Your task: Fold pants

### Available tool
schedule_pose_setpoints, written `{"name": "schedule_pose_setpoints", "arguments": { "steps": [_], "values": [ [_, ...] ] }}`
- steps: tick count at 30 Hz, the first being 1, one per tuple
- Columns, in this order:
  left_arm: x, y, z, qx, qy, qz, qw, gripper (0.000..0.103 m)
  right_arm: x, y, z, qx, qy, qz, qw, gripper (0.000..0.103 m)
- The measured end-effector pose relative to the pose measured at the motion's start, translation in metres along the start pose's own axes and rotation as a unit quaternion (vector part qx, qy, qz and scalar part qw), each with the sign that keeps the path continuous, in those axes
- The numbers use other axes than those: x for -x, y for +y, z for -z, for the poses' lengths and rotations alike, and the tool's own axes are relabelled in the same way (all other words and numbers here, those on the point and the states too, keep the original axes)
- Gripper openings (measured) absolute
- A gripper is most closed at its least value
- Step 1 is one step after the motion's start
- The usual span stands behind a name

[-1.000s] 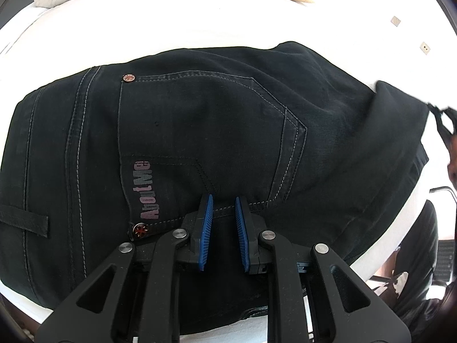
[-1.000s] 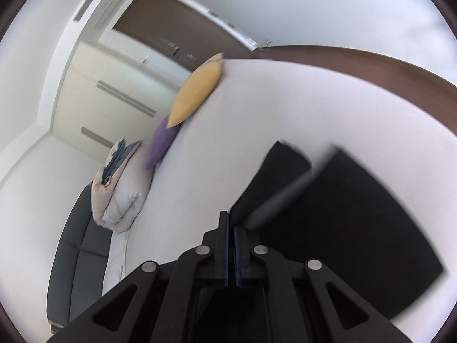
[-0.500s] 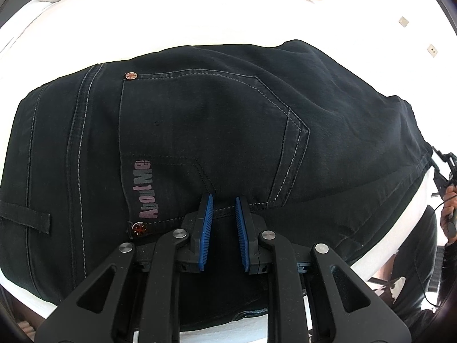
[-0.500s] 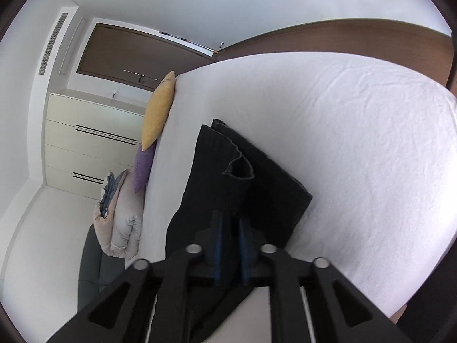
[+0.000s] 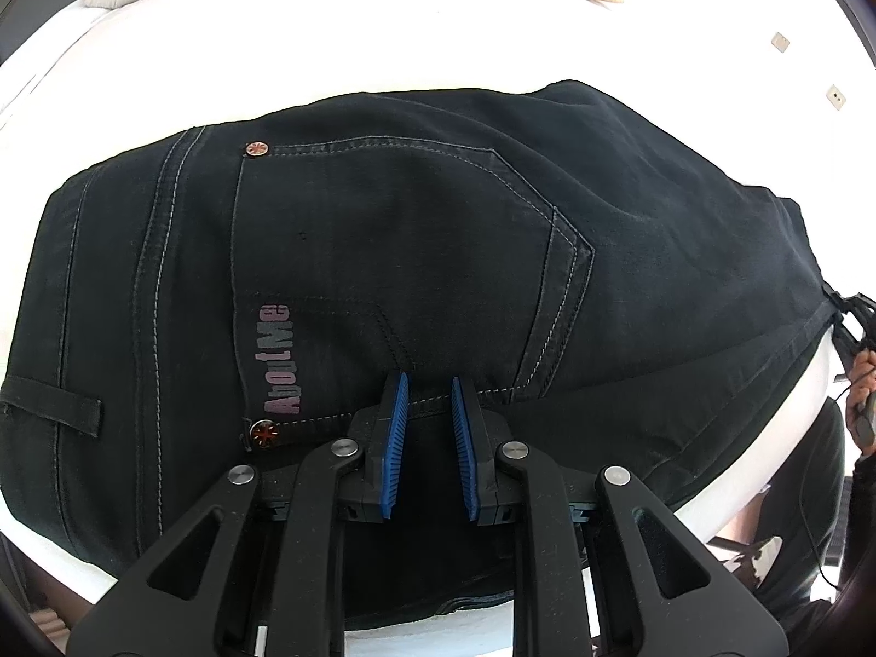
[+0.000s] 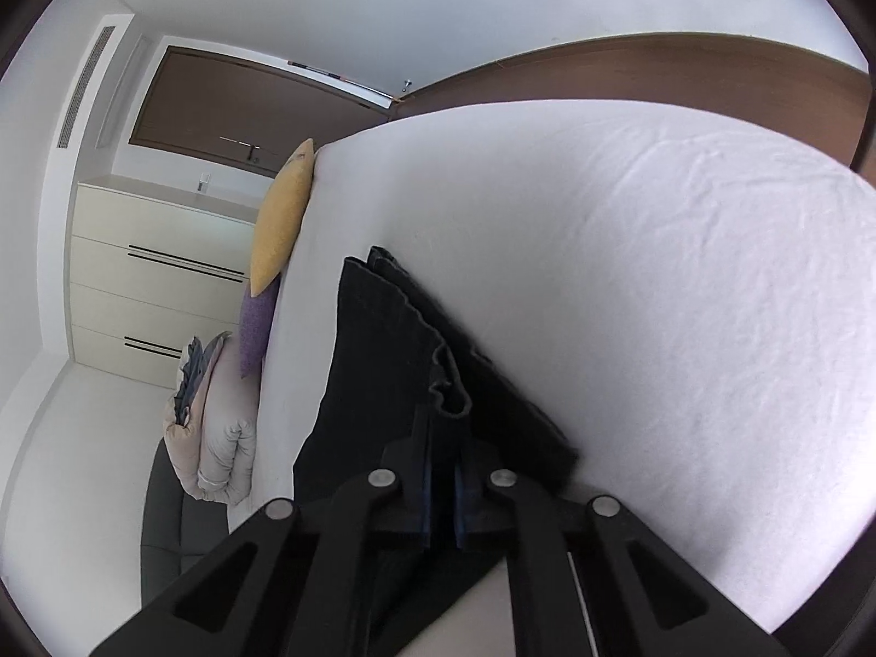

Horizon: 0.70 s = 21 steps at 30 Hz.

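Note:
Black jeans (image 5: 416,252) lie folded on a white bed, back pocket with the "AboutMe" print facing up. My left gripper (image 5: 428,383) hovers low over the pocket's lower seam, its blue pads apart with nothing between them. In the right wrist view the jeans (image 6: 383,361) show edge-on as stacked layers, and my right gripper (image 6: 442,438) is shut on the folded edge of the cloth at the right end. The right gripper also shows at the far right of the left wrist view (image 5: 848,317), with the person's hand behind it.
The white bed sheet (image 6: 629,284) spreads right of the jeans. A yellow pillow (image 6: 282,219), a purple pillow (image 6: 257,328) and a folded duvet (image 6: 219,427) sit at the bed's head. A cream dresser (image 6: 159,274) stands beyond. A dark sofa (image 6: 169,520) lies below.
My right gripper has carried the held layer of the jeans down onto the folded stack, which now lies flat. The left gripper has barely moved.

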<state>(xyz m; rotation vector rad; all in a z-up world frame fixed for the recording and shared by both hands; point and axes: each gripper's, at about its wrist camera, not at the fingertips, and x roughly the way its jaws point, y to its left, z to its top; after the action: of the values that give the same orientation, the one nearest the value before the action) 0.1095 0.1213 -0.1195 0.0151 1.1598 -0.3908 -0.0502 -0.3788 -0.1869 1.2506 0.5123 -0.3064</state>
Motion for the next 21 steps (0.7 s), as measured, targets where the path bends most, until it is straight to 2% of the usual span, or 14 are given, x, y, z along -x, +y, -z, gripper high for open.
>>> {"name": "schedule_pose_setpoints", "arguments": {
  "steps": [14,18,21],
  "values": [
    [0.008,0.018,0.003,0.008,-0.010,0.028,0.9995,0.017,0.007,-0.012,0.000,-0.006,0.004,-0.001,1.000,0.003],
    [0.009,0.024,0.007,0.011,-0.019,0.031,0.9993,0.017,0.008,-0.007,-0.002,0.021,0.013,-0.002,1.000,0.004],
    [0.011,0.026,0.011,0.013,-0.028,0.034,0.9989,0.017,0.029,-0.007,-0.008,0.028,-0.018,0.025,0.999,0.008]
  ]
}}
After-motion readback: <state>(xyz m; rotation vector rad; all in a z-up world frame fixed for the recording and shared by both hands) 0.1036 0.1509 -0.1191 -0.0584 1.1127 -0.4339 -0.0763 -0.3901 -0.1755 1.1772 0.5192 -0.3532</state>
